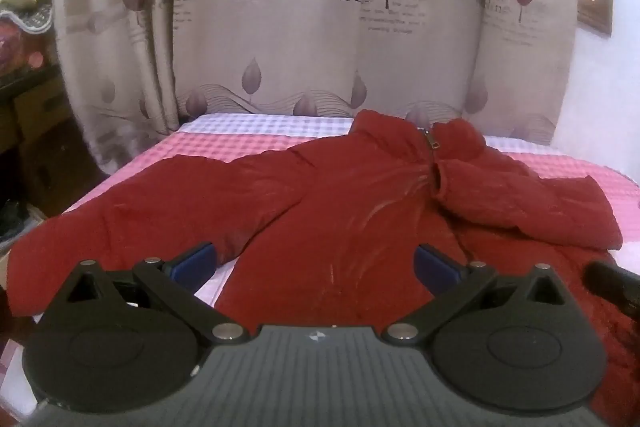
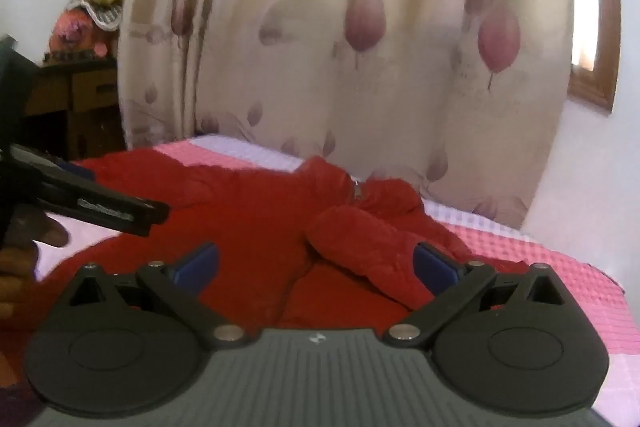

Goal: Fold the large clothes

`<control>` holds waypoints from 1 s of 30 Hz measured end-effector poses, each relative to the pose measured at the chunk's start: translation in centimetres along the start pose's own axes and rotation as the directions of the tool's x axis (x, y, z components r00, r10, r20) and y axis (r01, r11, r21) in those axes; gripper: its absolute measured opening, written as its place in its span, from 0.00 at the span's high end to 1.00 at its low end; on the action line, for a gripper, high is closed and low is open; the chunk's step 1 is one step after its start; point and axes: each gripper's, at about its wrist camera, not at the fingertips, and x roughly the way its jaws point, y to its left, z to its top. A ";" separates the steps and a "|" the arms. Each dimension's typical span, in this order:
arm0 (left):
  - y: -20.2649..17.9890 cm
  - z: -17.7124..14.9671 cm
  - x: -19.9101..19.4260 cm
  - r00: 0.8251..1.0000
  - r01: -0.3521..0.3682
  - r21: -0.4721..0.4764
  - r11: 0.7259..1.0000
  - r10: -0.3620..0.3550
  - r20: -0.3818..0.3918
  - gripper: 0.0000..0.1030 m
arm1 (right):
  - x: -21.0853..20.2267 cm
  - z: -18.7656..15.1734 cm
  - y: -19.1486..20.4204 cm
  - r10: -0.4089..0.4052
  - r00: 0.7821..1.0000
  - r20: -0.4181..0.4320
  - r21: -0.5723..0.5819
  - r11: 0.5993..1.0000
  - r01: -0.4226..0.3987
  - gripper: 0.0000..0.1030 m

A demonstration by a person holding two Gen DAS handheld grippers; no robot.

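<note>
- Red jacket (image 1: 340, 195) lies spread on the bed's pink-and-white checked cover (image 1: 240, 143), front up, collar toward the curtain (image 1: 280, 27).
- Zipper (image 1: 431, 147) sits at the jacket's collar; we see it partly undone, w/ the collar flap bunched just beside it.
- One sleeve stretches out flat from the jacket body toward the dark furniture side; the other sleeve (image 2: 360, 239) is folded over and crumpled on the jacket's opposite side.
- Our left gripper (image 1: 316, 261) hangs over the jacket's lower hem, blue pads spread wide, nothing between them.
- Our right gripper (image 2: 316, 261) hovers near the crumpled sleeve, also spread wide & holding nothing; whether a pad touches cloth we can't tell.
- In the right wrist view the left gripper's black body shows side-on above the jacket's flat sleeve, w/ the hand (image 2: 20, 251) gripping it.
</note>
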 end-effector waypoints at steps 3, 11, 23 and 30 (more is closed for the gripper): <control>0.1 -0.4 0.7 0.999 0.037 0.025 0.999 -0.036 -0.016 0.00 | 1.6 0.1 -0.5 -0.010 1.000 -0.028 -0.012 1.000 0.009 0.00; 0.7 -0.8 -0.2 0.988 0.151 0.033 0.988 -0.152 0.029 0.00 | 8.8 0.0 -1.4 -0.106 0.993 -0.060 -0.180 0.979 0.094 0.00; 3.1 -1.1 -0.8 0.977 0.144 -0.029 0.989 -0.138 0.161 0.00 | 14.6 1.2 -7.9 -0.263 0.957 -0.126 -0.284 0.933 0.219 0.94; 3.2 -0.4 -1.5 0.980 0.141 0.013 0.990 -0.141 0.142 0.00 | 0.4 0.6 -25.2 -0.520 0.853 -0.039 -0.012 0.854 0.520 0.94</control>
